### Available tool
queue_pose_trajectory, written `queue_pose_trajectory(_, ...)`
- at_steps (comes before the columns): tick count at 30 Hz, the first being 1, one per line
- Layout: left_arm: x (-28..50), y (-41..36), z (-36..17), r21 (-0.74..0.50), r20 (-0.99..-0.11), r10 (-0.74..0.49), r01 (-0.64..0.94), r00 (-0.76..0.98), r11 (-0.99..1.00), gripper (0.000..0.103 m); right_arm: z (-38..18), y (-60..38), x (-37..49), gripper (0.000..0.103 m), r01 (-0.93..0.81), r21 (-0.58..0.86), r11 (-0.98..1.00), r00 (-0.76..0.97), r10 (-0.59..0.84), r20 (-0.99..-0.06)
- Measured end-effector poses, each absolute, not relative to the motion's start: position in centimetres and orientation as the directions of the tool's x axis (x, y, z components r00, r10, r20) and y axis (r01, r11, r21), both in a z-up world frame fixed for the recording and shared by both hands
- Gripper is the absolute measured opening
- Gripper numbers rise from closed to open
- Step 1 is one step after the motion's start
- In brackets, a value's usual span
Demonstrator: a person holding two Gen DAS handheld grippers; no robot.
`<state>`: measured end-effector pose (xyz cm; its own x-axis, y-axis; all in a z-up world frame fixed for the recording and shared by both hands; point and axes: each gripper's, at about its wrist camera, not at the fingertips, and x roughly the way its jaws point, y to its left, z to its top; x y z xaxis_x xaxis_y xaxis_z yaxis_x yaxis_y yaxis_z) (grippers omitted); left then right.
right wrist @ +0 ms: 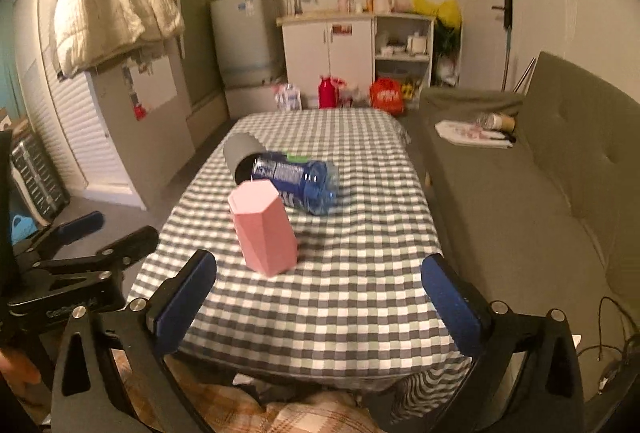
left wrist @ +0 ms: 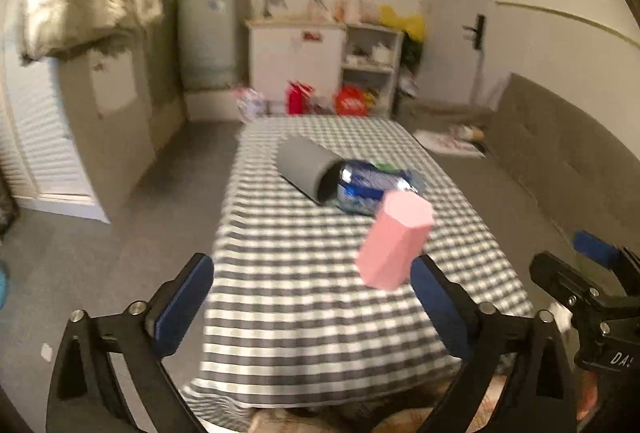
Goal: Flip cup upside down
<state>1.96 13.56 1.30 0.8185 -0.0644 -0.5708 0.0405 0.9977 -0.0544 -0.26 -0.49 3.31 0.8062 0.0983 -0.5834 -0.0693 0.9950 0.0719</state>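
A pink faceted cup (right wrist: 265, 229) stands on the checked tablecloth (right wrist: 340, 293), closed flat face up and wider end down; it also shows in the left wrist view (left wrist: 394, 239). A grey cup (right wrist: 240, 157) lies on its side behind it, mouth toward me, also in the left wrist view (left wrist: 306, 169). My left gripper (left wrist: 316, 297) is open and empty, near the table's front edge, left of the pink cup. My right gripper (right wrist: 320, 305) is open and empty, just in front of the pink cup.
A blue plastic bottle (right wrist: 298, 185) lies on its side between the two cups. A grey sofa (right wrist: 520, 193) runs along the table's right side. White cabinets (right wrist: 328, 53) and red bags (right wrist: 384, 95) stand beyond the far end.
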Motion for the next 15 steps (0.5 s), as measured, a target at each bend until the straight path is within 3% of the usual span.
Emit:
queue_pose_trajectory(9,-0.2,14.6,0.1,-0.04,-0.485,-0.033,0.016,0.874,0.999,0.103,1.5,-0.2,-1.1,0.103,-0.01,0.006,1.0,0.865,0.012,-0.501)
queue_pose_trajectory(15,-0.3,14.6,-0.3,-0.058,-0.494,-0.056,0.031,0.868,0.998,0.103,0.8,-0.2,-0.8,0.103,-0.031,-0.001,1.0,0.867,0.026,-0.498)
